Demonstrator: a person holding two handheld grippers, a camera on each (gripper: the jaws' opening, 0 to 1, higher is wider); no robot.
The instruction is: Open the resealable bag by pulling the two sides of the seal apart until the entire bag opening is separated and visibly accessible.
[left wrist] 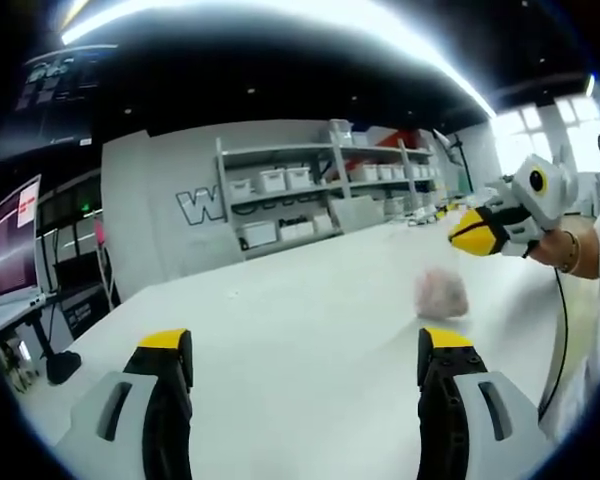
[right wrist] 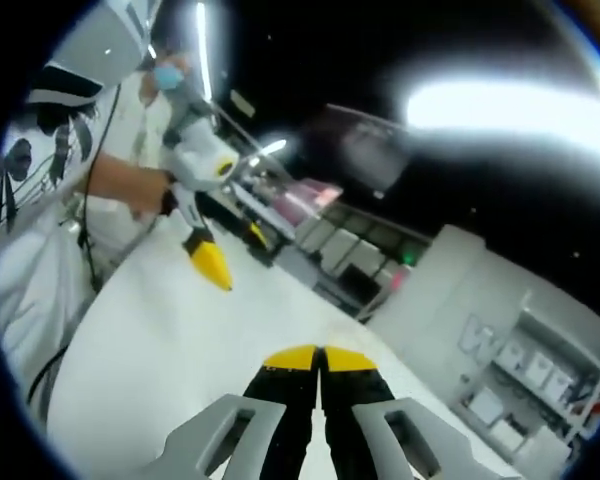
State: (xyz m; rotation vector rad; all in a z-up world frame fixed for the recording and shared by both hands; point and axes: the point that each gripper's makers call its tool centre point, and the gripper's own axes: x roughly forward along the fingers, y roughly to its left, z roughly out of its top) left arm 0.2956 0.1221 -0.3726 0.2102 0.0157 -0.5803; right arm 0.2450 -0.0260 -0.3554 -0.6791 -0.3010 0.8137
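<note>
A small pinkish bag (left wrist: 441, 293), blurred, lies on the white table (left wrist: 280, 300). In the left gripper view my left gripper (left wrist: 305, 345) is open, its yellow-tipped jaws wide apart with nothing between them, and the bag sits ahead and to the right. My right gripper (left wrist: 477, 232), held by a hand (left wrist: 552, 246), hovers above and just right of the bag with its tips together. In the right gripper view my right gripper (right wrist: 320, 358) is shut with nothing visible in it. The left gripper (right wrist: 209, 261) hangs over the table there, held by a person's hand (right wrist: 145, 195).
Grey shelves (left wrist: 320, 190) with white bins stand against the far wall. A monitor (left wrist: 12, 240) and a desk sit at the left, beyond the table's edge. A cable (left wrist: 558, 340) hangs from the right gripper. A person's body (right wrist: 40, 200) stands close to the table.
</note>
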